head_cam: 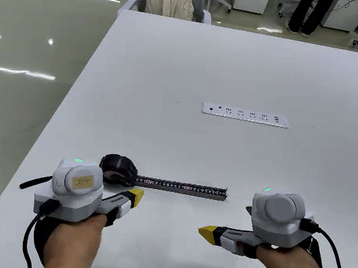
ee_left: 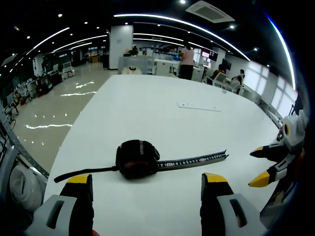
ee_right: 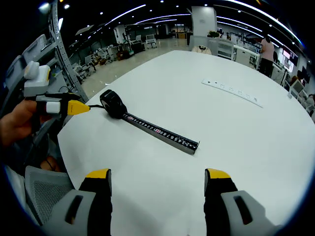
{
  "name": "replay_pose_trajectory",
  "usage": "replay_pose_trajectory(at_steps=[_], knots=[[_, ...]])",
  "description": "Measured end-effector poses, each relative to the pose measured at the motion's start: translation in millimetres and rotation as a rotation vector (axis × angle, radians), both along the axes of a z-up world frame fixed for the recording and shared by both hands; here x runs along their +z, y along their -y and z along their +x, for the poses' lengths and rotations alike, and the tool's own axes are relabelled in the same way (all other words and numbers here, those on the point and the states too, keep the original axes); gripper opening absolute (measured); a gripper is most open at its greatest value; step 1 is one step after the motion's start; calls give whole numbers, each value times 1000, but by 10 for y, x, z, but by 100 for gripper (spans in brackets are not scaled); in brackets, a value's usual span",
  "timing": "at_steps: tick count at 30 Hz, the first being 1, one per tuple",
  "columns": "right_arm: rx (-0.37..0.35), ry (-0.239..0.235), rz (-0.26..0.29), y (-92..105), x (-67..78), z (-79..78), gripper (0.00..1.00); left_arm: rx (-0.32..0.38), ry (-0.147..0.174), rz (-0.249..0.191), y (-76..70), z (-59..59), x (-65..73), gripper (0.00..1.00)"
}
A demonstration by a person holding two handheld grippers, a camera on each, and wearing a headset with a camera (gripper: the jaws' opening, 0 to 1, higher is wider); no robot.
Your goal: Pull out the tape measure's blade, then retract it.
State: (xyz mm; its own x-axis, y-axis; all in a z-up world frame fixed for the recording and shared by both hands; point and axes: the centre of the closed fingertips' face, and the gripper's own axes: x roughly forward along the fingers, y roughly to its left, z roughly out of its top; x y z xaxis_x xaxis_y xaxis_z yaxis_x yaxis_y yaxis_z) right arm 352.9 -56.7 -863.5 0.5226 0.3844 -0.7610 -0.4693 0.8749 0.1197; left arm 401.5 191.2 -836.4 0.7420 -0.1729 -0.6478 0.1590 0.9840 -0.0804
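Right, both tools are released and neither is holding anything. My left tool point(head_cam: 132, 198) has its jaws spread wide. In the left gripper view the tape measure point(ee_left: 137, 158) sits just ahead of them, apart from both yellow tips. My right tool point(head_cam: 208, 234) is also spread wide, hovering over bare counter point(head_cam: 228, 65) by the near edge.

The tape measure's black case lies near the counter's left edge, towards the near left corner. Its blade point(head_cam: 180, 187) is drawn out part of the way and lies flat on the counter, running rightwards from the case. The free end of the blade lies between the two tools, short of the right one and clear of its jaws. A thin black strap point(ee_left: 83, 172) trails from the other side of the case towards the left edge.

Further back, towards the middle of the counter, lies a white power strip point(head_cam: 245, 114), well apart from the tape measure.
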Motion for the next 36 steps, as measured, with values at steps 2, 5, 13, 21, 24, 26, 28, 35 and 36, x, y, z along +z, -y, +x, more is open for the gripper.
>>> replay_pose_trajectory(at_steps=[2,5,13,21,24,26,28,35,36], knots=[[6,-3,-4,1,-18,14,78,6,0,-1,-2,16,-12,87],[13,-6,-7,5,-32,36,78,11,-3,-2,-4,41,-38,86],[24,-16,-13,11,-85,96,78,20,-12,-10,1,111,-101,86],[32,-25,-17,6,-133,154,77,30,-14,-15,-9,192,-134,85],[34,-27,-20,11,-159,178,77,37,-18,-24,-11,218,-158,84],[36,-30,-22,15,-176,186,76,41,-18,-24,-15,227,-165,84],[40,-33,-25,15,-193,195,76,43,-16,-22,-19,237,-171,84],[45,-43,-29,8,-254,233,76,51,-22,-20,-26,269,-226,83],[46,-43,-29,5,-260,238,76,52,-22,-20,-25,274,-231,83]])
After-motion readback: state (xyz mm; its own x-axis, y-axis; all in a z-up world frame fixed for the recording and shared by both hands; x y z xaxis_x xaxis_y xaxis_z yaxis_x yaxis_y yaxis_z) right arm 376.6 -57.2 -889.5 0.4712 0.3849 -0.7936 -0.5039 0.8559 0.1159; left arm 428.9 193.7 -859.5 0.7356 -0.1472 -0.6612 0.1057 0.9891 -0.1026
